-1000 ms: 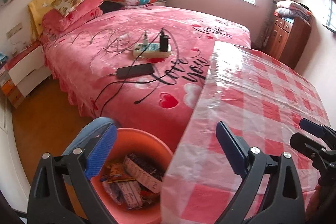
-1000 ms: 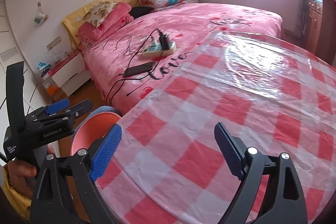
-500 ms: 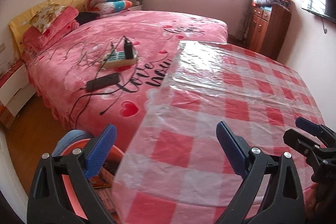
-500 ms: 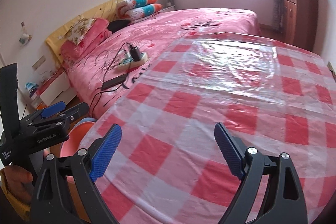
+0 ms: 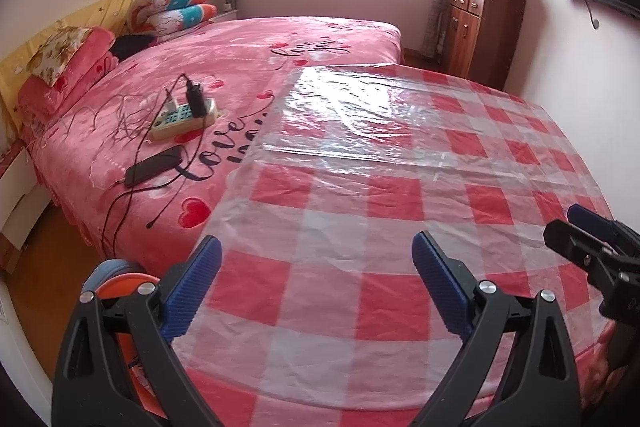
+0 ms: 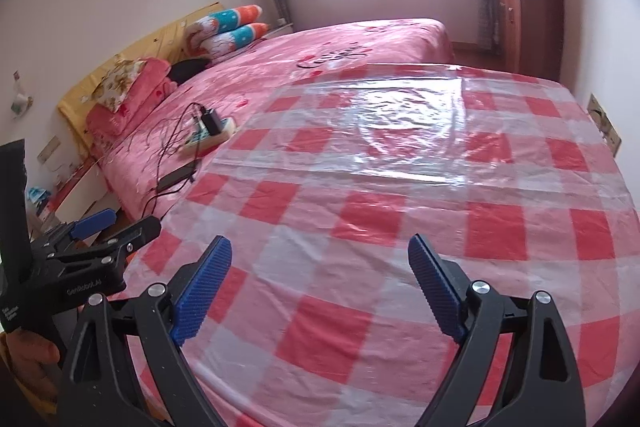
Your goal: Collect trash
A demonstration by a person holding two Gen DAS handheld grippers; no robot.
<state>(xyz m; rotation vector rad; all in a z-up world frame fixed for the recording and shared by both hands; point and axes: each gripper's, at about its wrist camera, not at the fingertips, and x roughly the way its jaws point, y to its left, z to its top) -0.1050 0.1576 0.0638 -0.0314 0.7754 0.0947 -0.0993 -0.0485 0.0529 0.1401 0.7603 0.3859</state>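
At the lower left of the left wrist view, the orange bin (image 5: pixel 120 277) is peeking out below the edge of the surface (image 5: pixel 392 203), beside the bed (image 5: pixel 224 67); what it is holding cannot be made out from here. Just to its right, the left gripper (image 5: pixel 316 287) is hanging over the checked plastic cloth with its jaws standing wide apart and nothing between them. Further right, at the frame's right edge, the right gripper (image 5: pixel 576 227) is showing side-on; in its own view the right gripper (image 6: pixel 320 287) is also gaping wide and gripping nothing. No trash is lying anywhere on the cloth in either view. On the bed, a power strip (image 5: pixel 184 115) and a phone (image 5: pixel 154 167) are sitting with their cables. Judging by this, the step in hand is a search for remaining litter, or the close of the job. The next move is calling for a scan beyond the surface.
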